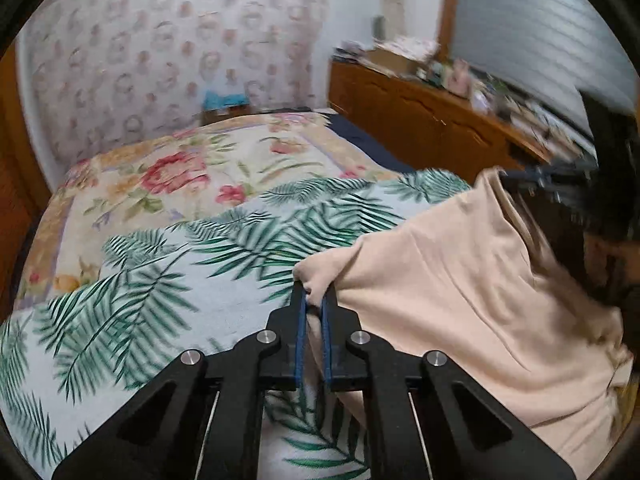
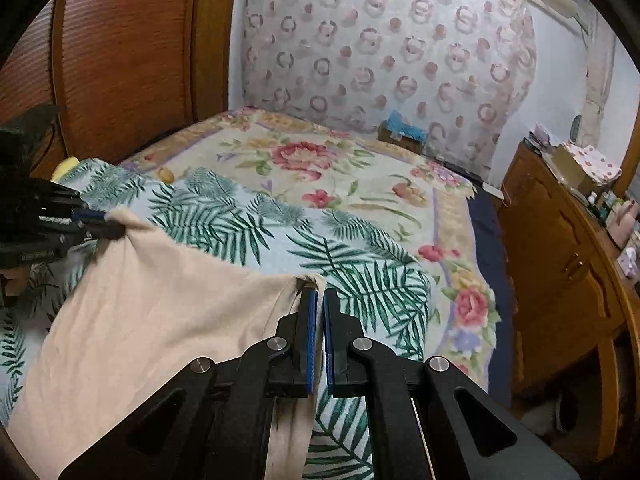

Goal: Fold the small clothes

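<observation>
I have both claws clamped on the beige garment (image 1: 460, 280): left gripper (image 1: 315, 300) and right gripper (image 2: 320, 294) each pinch a corner above the palm-leaf sheet (image 1: 160, 280).

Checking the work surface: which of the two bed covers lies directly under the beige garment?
The palm-leaf cover, white with green fronds, lies under the beige garment; the floral cover lies further back.

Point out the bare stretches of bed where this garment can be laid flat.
The palm-leaf sheet ahead of the beige garment is bare up to the floral blanket; that blanket is bare as far as the small box near the wall. The wooden dresser top beside the bed is crowded.
</observation>
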`<action>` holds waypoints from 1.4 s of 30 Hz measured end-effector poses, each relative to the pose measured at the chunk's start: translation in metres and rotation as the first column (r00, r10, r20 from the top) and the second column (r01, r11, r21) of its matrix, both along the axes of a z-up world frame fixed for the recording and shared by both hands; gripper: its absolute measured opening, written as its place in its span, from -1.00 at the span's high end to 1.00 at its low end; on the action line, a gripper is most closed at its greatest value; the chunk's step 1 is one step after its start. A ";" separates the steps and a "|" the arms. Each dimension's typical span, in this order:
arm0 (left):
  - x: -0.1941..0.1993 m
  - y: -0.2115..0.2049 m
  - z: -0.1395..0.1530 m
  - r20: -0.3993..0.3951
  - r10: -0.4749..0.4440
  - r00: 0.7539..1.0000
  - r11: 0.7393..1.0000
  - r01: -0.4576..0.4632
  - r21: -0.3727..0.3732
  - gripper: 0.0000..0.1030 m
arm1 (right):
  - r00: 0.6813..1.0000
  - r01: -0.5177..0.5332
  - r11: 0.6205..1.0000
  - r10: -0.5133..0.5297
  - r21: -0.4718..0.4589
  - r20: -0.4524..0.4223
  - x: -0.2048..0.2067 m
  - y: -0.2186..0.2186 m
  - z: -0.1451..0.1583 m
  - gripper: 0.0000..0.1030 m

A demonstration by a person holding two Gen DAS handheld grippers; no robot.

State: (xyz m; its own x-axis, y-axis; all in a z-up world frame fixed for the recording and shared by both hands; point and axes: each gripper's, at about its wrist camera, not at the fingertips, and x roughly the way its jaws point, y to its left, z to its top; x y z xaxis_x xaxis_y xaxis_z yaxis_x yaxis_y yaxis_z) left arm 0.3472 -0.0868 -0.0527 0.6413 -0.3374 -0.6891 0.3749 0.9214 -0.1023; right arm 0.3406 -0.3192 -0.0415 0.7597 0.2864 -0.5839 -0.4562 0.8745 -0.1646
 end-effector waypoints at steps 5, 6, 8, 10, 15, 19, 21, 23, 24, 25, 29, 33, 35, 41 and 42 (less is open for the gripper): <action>-0.001 -0.010 -0.013 0.002 0.007 1.000 0.996 -0.007 0.093 0.85 | 0.999 0.048 0.998 -0.048 -0.051 -0.009 0.011 0.008 -0.010 0.93; -0.003 -0.011 -0.013 0.008 0.007 1.000 0.995 -0.008 0.097 0.84 | 0.999 0.049 0.997 -0.051 -0.066 -0.018 0.014 0.010 -0.013 0.93; -0.012 -0.014 -0.010 0.026 -0.003 1.000 0.994 0.001 0.106 0.75 | 0.998 0.053 0.995 -0.056 -0.084 -0.039 0.018 0.011 -0.016 0.93; -0.019 -0.016 -0.006 0.042 -0.014 0.999 0.994 0.009 0.113 0.44 | 0.995 0.068 0.994 -0.073 -0.081 -0.062 0.019 0.007 -0.013 0.83; -0.058 -0.017 0.004 0.049 -0.069 0.996 0.993 0.064 0.103 0.05 | 0.994 0.096 0.995 -0.097 -0.016 -0.047 -0.009 -0.014 0.012 0.22; -0.090 -0.014 0.005 0.023 -0.090 0.996 0.995 0.089 0.048 -0.57 | 0.995 0.086 0.996 -0.086 0.008 -0.043 -0.064 -0.023 0.024 0.19; -0.108 -0.013 0.005 0.011 -0.102 0.995 0.995 0.102 0.022 -0.57 | 0.996 0.081 0.996 -0.080 0.027 -0.051 -0.090 -0.028 0.025 0.19; -0.128 -0.014 0.004 0.006 -0.106 0.994 0.994 0.106 0.012 -0.57 | 0.996 0.068 0.997 -0.065 0.043 -0.064 -0.120 -0.032 0.023 0.19; -0.135 -0.014 0.004 0.004 -0.106 0.994 0.994 0.106 0.010 -0.57 | 0.996 0.061 0.997 -0.057 0.048 -0.070 -0.134 -0.034 0.020 0.19; -0.141 -0.014 0.003 -0.002 -0.107 0.994 0.994 0.107 0.009 -0.57 | 0.995 0.052 0.997 -0.047 0.049 -0.082 -0.150 -0.033 0.015 0.19; -0.170 -0.012 -0.002 -0.035 -0.107 0.994 0.994 0.107 0.003 -0.57 | 0.991 0.010 0.999 -0.003 0.049 -0.132 -0.193 -0.031 -0.006 0.19; -0.195 -0.014 -0.006 -0.036 -0.109 0.993 0.994 0.109 0.005 -0.57 | 0.984 -0.013 0.999 0.022 0.050 -0.178 -0.223 -0.026 -0.025 0.19; -0.206 -0.015 -0.009 -0.041 -0.112 0.993 0.994 0.112 0.004 -0.57 | 0.982 -0.012 1.000 0.017 0.028 -0.190 -0.229 -0.026 -0.033 0.21; -0.235 -0.021 -0.014 -0.050 -0.123 0.991 0.992 0.123 -0.010 -0.57 | 0.977 0.025 0.999 -0.032 -0.038 -0.209 -0.241 -0.036 -0.036 0.84; -0.239 -0.022 -0.015 -0.053 -0.126 0.991 0.992 0.126 -0.013 -0.57 | 0.978 0.021 0.999 -0.029 -0.039 -0.208 -0.247 -0.036 -0.034 0.87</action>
